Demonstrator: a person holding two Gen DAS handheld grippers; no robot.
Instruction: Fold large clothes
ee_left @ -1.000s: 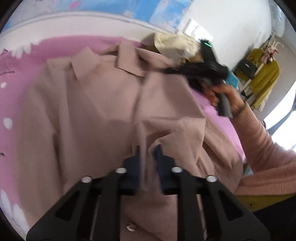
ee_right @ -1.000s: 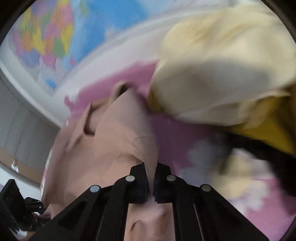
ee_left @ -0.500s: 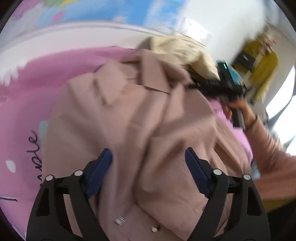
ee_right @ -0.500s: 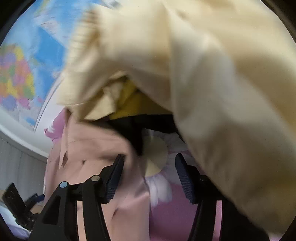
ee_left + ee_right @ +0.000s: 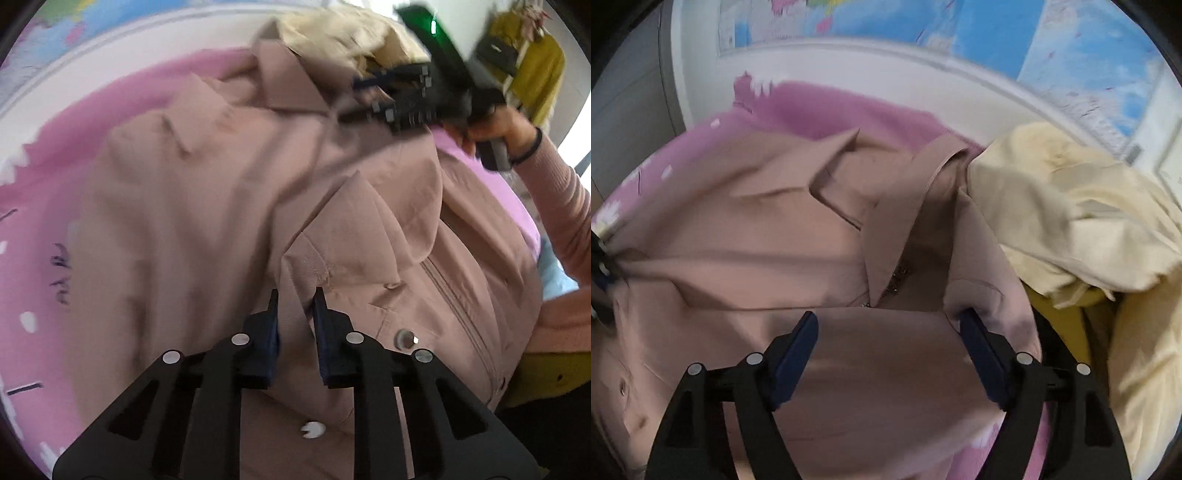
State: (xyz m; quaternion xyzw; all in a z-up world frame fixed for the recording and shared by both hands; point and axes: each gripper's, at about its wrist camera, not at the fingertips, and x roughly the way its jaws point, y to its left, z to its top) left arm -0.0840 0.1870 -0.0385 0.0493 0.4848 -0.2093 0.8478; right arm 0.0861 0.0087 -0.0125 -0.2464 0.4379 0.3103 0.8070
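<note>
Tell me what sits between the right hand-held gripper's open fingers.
Right wrist view: only the pink jacket lies between the right hand-held gripper fingers, a flat fold below its zipper; neither pad presses it.

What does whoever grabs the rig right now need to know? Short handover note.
Left gripper: jaws have just been closing, now pinched on a folded edge of the dusty-pink zip-front jacket.
Right gripper: jaws have just been opening, now wide and holding nothing, hovering over the jacket's collar and zipper.
Layout: the jacket lies spread on the pink printed bedsheet; a crumpled cream-yellow garment sits heaped beside its collar end.
Done: one front panel seems partly turned over.
Left: fabric is rumpled, no neat fold yet; the cream garment looks unfolded.
</note>
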